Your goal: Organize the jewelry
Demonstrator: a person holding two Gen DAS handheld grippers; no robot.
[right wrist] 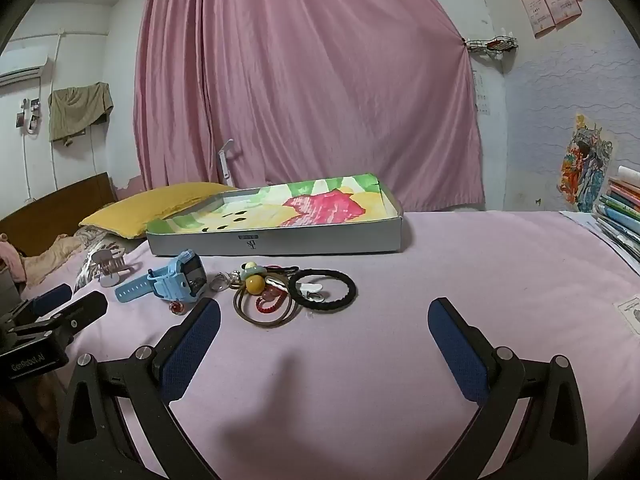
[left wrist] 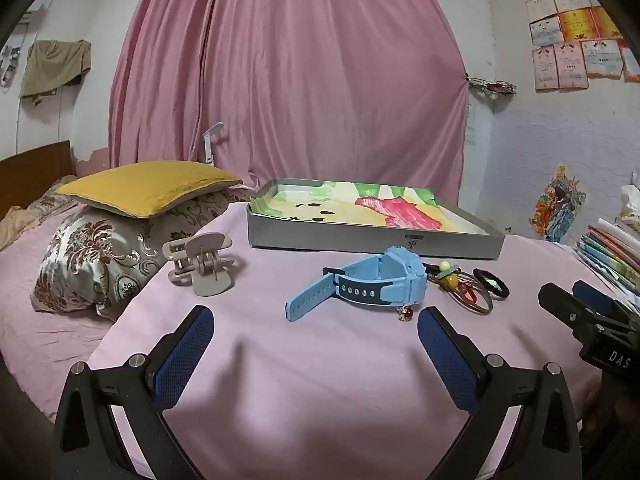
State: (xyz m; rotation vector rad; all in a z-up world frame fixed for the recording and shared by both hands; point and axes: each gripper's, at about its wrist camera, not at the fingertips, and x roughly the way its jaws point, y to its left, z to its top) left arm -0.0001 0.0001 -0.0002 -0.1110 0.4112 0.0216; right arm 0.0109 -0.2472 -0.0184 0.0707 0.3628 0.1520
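Observation:
A light blue watch (left wrist: 362,286) lies on the pink bedspread, just beyond my open, empty left gripper (left wrist: 316,322). It also shows in the right wrist view (right wrist: 170,280). A beige hair claw (left wrist: 200,266) lies to its left. A pile of hair ties, with a black ring (right wrist: 322,289), brown loops (right wrist: 264,312) and a yellow bead (right wrist: 255,283), lies ahead-left of my open, empty right gripper (right wrist: 324,314). A small red bead (left wrist: 406,314) lies by the watch. A grey tray (left wrist: 372,242) with a colourful lining stands behind them.
A yellow pillow (left wrist: 150,188) on patterned pillows lies at the left. A stack of books (right wrist: 622,216) sits at the right edge. A pink curtain (left wrist: 288,72) hangs behind. A small card (right wrist: 632,314) lies at the far right.

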